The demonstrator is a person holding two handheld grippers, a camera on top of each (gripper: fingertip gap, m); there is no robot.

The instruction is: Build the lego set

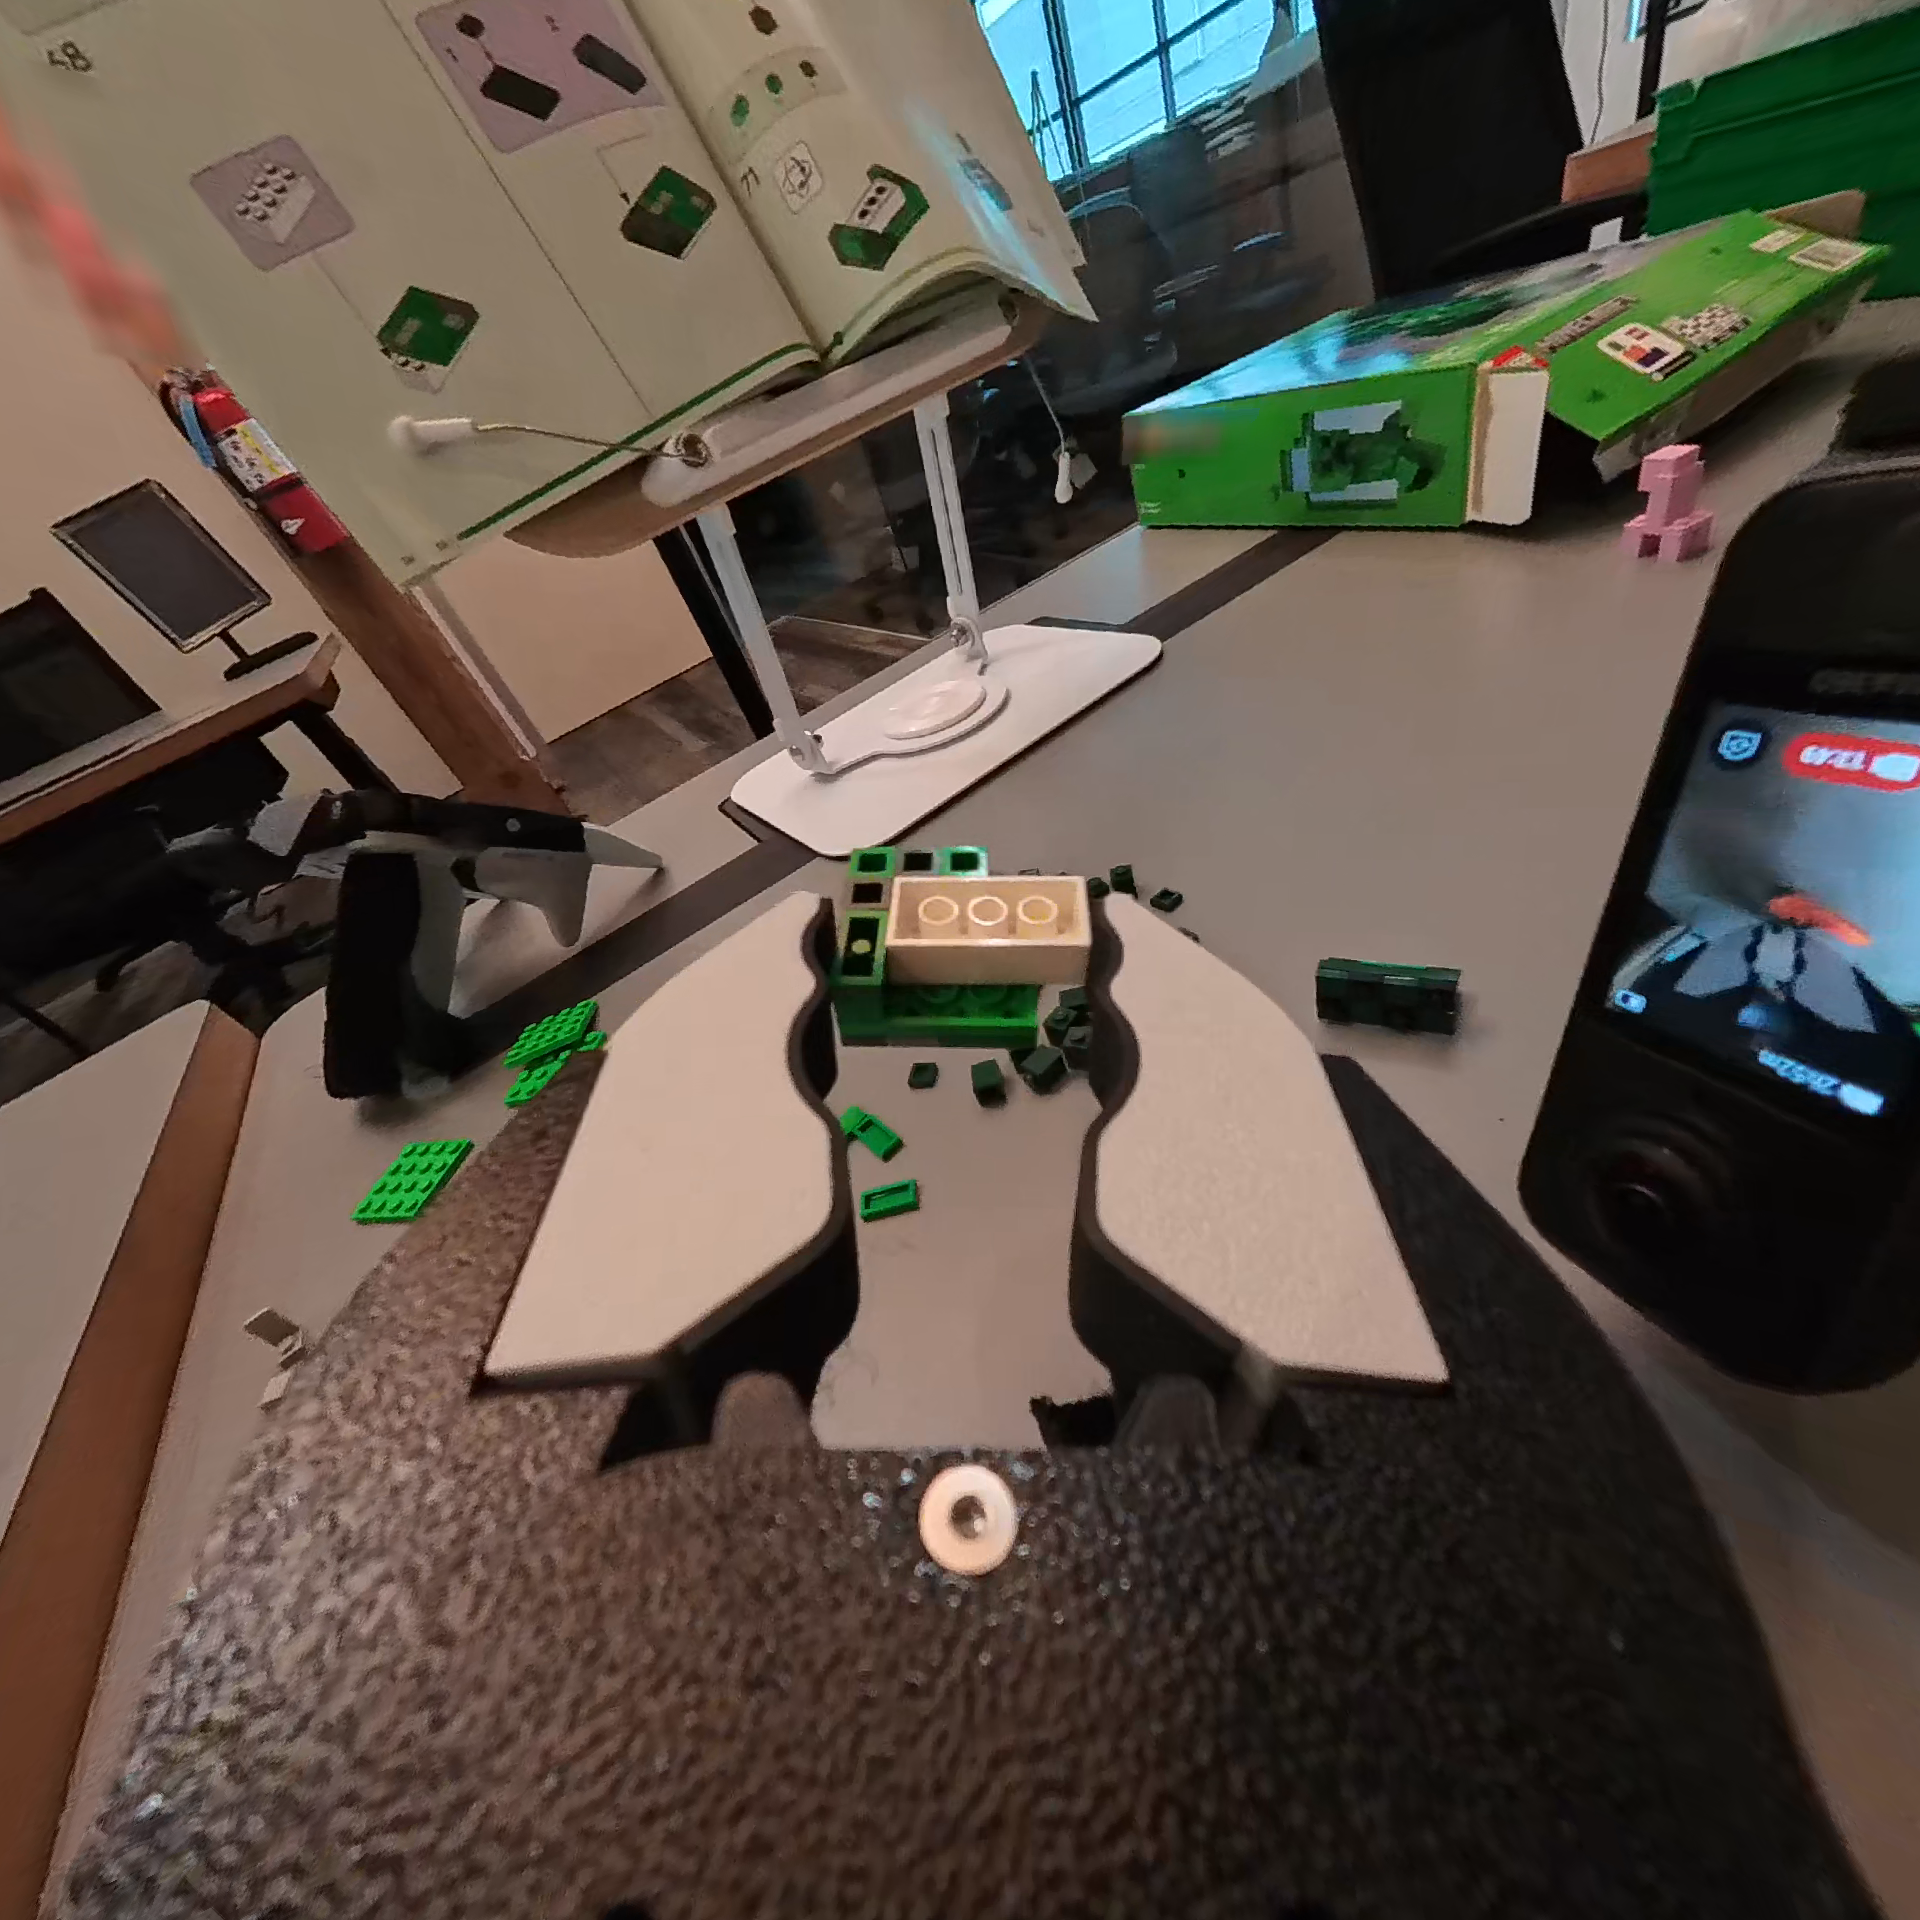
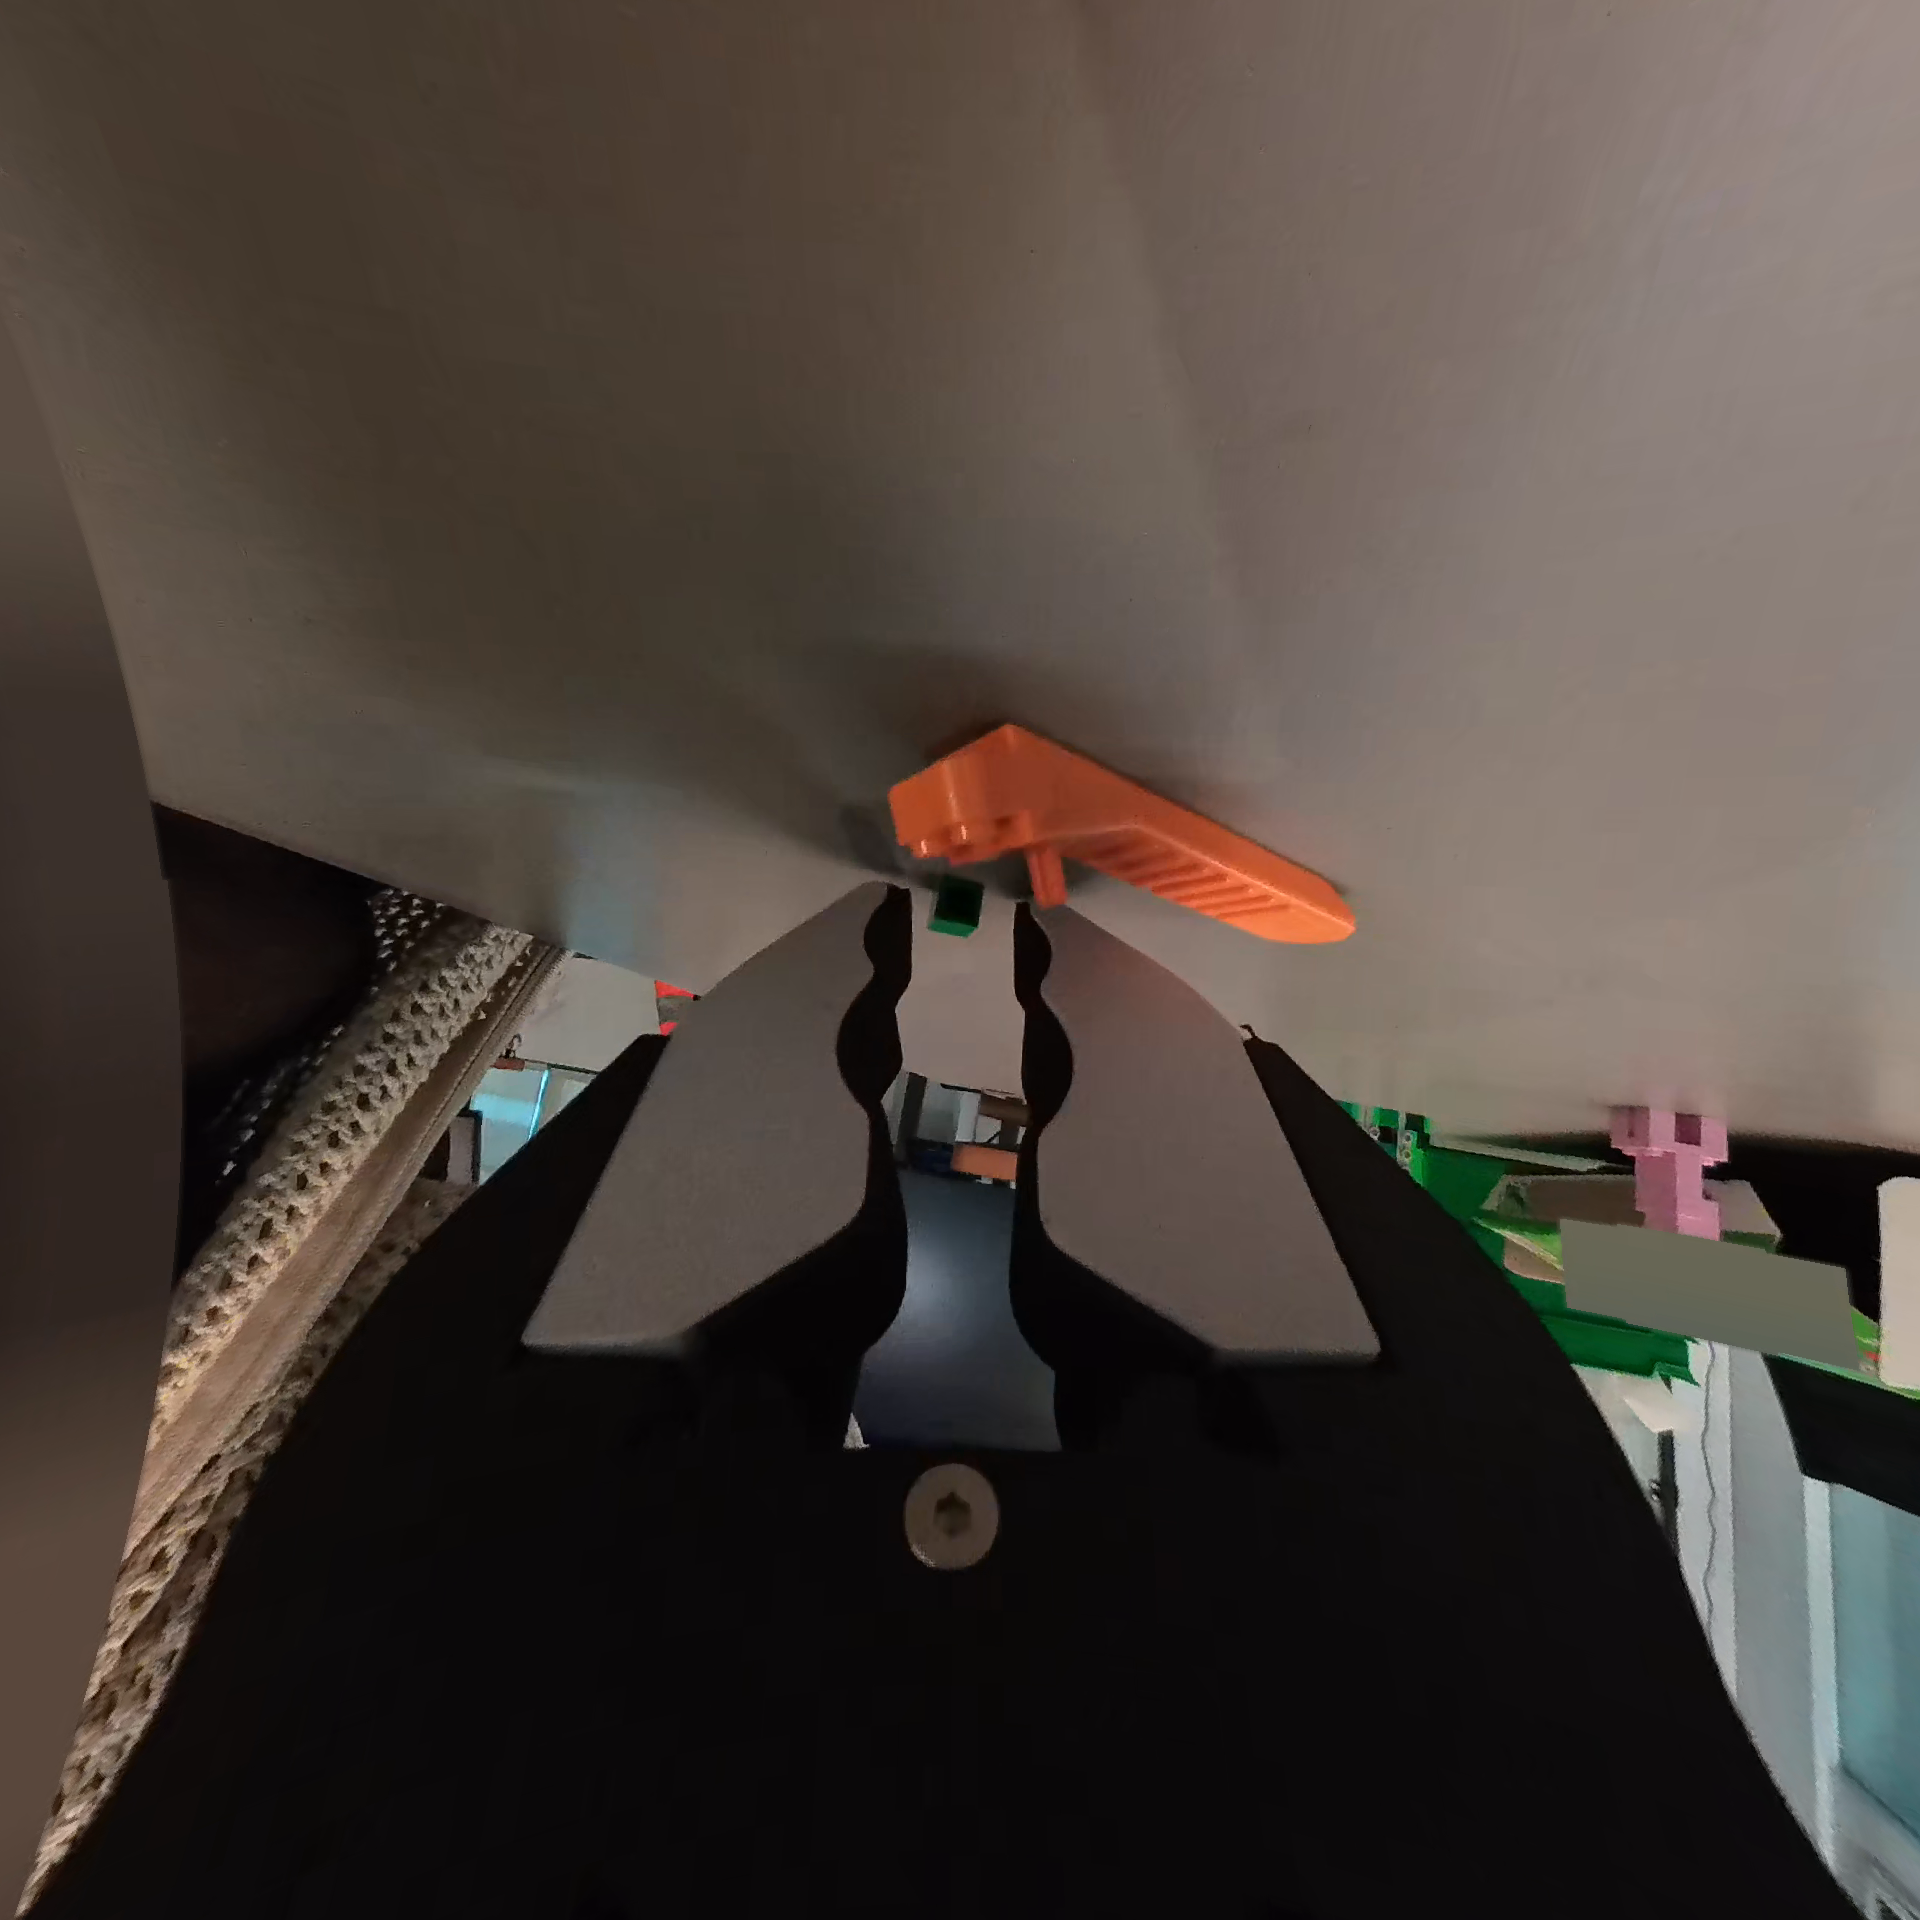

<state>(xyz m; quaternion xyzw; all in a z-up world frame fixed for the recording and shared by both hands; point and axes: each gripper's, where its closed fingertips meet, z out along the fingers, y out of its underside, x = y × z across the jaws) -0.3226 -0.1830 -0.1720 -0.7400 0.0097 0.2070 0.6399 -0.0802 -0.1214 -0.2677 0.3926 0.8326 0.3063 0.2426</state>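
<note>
In the left wrist view my left gripper [image 1: 961, 930] is closed against the sides of a small green build [image 1: 935, 1013] on the grey table [image 1: 1299, 810]. An upside-down white brick [image 1: 987, 930] sits on top of the build. In the right wrist view, which is turned upside down, my right gripper [image 2: 961, 914] is slightly open with its tips at the table. A tiny green piece [image 2: 956, 904] lies between the tips, and neither finger touches it. An orange brick separator [image 2: 1122, 842] lies just beyond.
Loose green plates [image 1: 410, 1179] lie at the left. Small dark green pieces [image 1: 1039, 1060] and a dark green brick [image 1: 1387, 992] lie around the build. An instruction booklet [image 1: 520, 208] rests on a white stand [image 1: 935, 727]. Behind are a green box [image 1: 1455, 395] and a pink figure [image 1: 1668, 509]. A black camera [image 1: 1745, 935] is close on the right. The gap from one gripper's tips to the other's is roughly 25 cm. The dark green brick [image 1: 1387, 992] lies around 10 cm away from my left fingertips.
</note>
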